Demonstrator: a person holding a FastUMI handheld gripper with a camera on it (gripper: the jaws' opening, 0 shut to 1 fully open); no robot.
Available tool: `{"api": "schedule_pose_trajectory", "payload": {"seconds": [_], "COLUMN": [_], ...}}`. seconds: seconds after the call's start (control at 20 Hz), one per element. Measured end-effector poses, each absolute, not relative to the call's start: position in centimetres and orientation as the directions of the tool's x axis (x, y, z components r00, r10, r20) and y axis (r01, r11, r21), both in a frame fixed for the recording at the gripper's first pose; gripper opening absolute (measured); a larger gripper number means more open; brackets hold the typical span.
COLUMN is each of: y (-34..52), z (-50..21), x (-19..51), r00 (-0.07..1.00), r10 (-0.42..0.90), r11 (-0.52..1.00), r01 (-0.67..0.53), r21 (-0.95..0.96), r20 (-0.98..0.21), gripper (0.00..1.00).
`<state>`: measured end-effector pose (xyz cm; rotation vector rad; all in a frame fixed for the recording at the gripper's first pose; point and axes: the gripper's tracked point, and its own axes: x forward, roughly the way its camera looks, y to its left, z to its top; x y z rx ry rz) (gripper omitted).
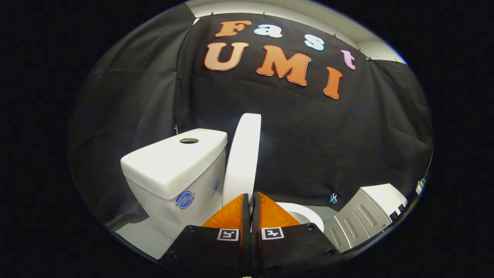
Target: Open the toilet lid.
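Gripper (251, 200) jaws pressed nearly together below the upright toilet lid (244, 154), hiding its lower edge

Grey ribbed appliance (357, 224) beside black cloth wall (328, 146); small pale clip (333, 199) on cloth; white floor (144, 237) below.

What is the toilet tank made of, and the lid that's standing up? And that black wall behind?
The tank looks like glazed ceramic: white, smooth, softly shiny. The lid looks like hard plastic, thin and smooth, though it's hard to be sure. The wall is matte black cloth; it hangs in folds and wrinkles. The gripper has its jaws nearly closed at the lid's lower edge.
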<state>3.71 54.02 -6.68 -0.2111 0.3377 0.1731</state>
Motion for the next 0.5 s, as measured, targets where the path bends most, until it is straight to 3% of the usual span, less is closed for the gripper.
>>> {"api": "schedule_pose_trajectory", "payload": {"seconds": [0.5], "y": [58.1], "z": [-6.8], "x": [2.9], "r00": [0.922], "r10": [0.198], "r11": [0.95], "r01": [-0.265], "r21": [-0.168], "r20": [-0.333], "gripper": [0.08]}}
